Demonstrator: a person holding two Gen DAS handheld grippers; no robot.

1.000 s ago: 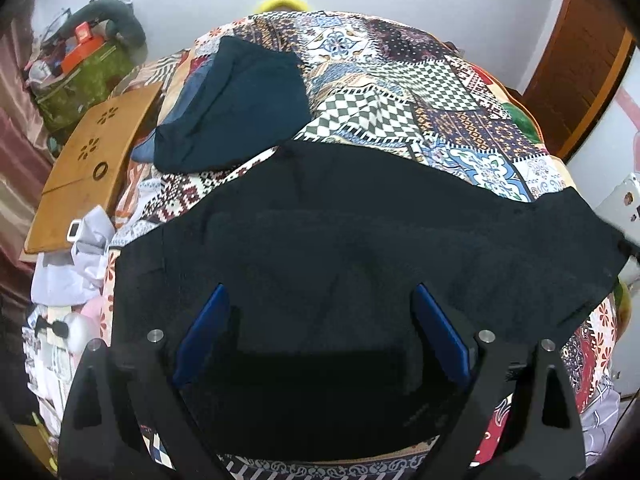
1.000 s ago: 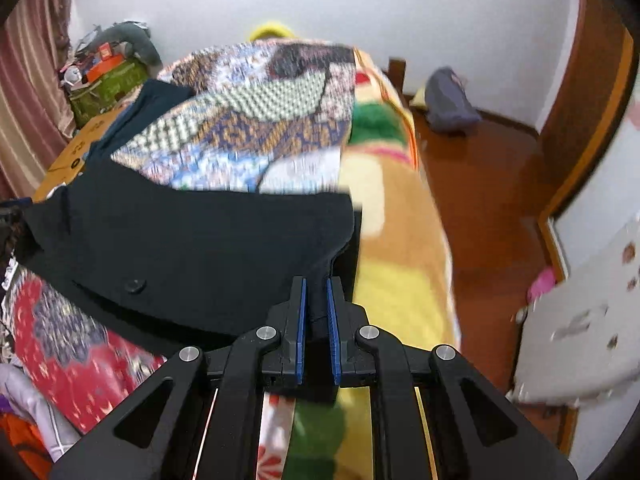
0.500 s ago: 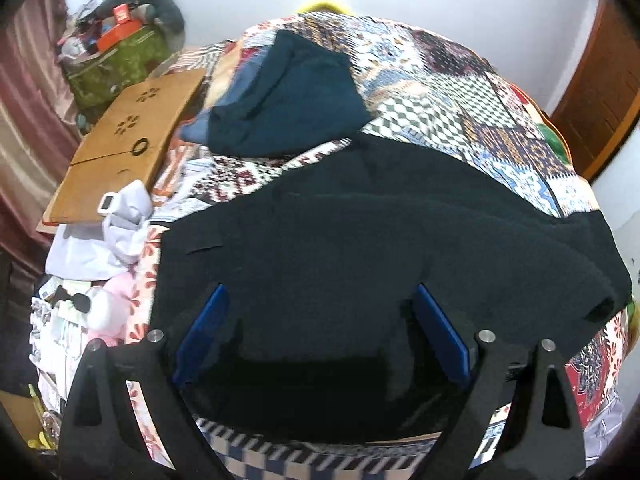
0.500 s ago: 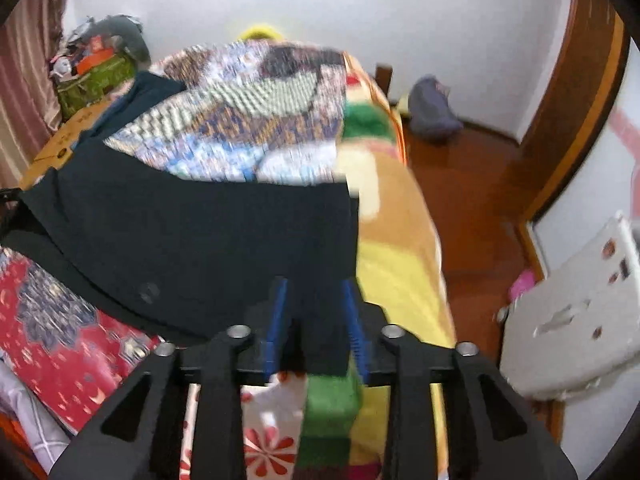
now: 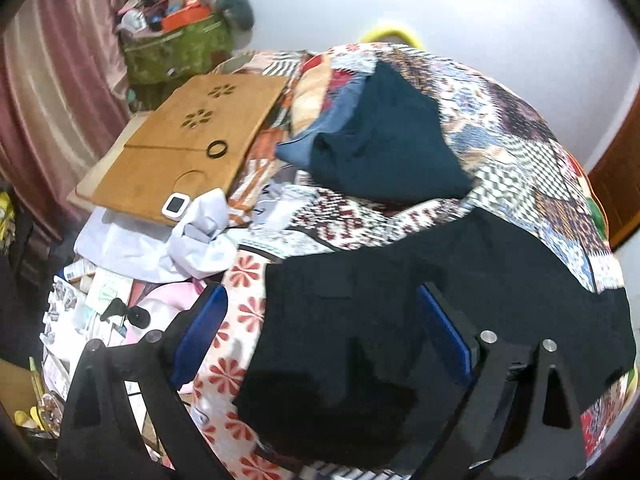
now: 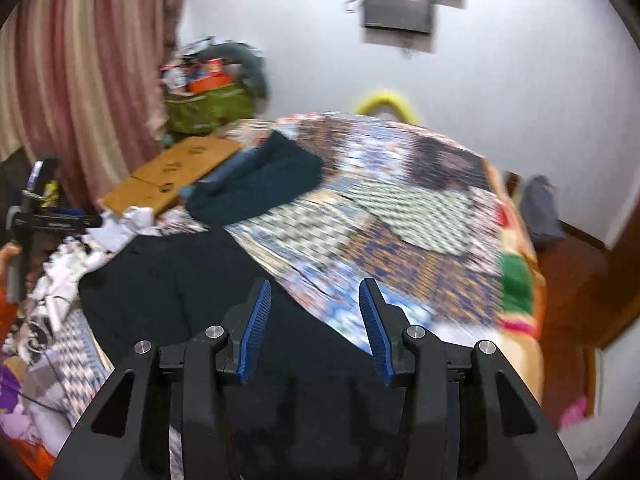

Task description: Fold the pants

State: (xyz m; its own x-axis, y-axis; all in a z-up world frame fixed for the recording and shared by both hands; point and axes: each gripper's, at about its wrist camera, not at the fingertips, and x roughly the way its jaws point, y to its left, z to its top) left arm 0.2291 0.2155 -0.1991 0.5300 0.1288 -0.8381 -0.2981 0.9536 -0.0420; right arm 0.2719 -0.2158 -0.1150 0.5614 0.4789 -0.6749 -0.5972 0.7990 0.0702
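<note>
The black pants (image 5: 400,312) lie spread across the near end of the patchwork bed cover (image 5: 520,152). My left gripper (image 5: 320,332) is open and empty, above the pants' left edge. In the right wrist view the pants (image 6: 168,280) lie below and to the left. My right gripper (image 6: 316,312) is open and empty, above the pants' far edge; this view is blurred by motion.
A folded dark teal garment (image 5: 384,148) lies further up the bed. A wooden lap desk (image 5: 188,148) and crumpled white cloth (image 5: 200,240) sit at the bed's left side, with clutter below. A green bag (image 6: 208,108) stands by the curtain. The wooden floor (image 6: 568,280) is to the right.
My right gripper has opened and let go of the pants, then swung left and up. My left gripper has stayed open and shifted left over the pants' left edge.
</note>
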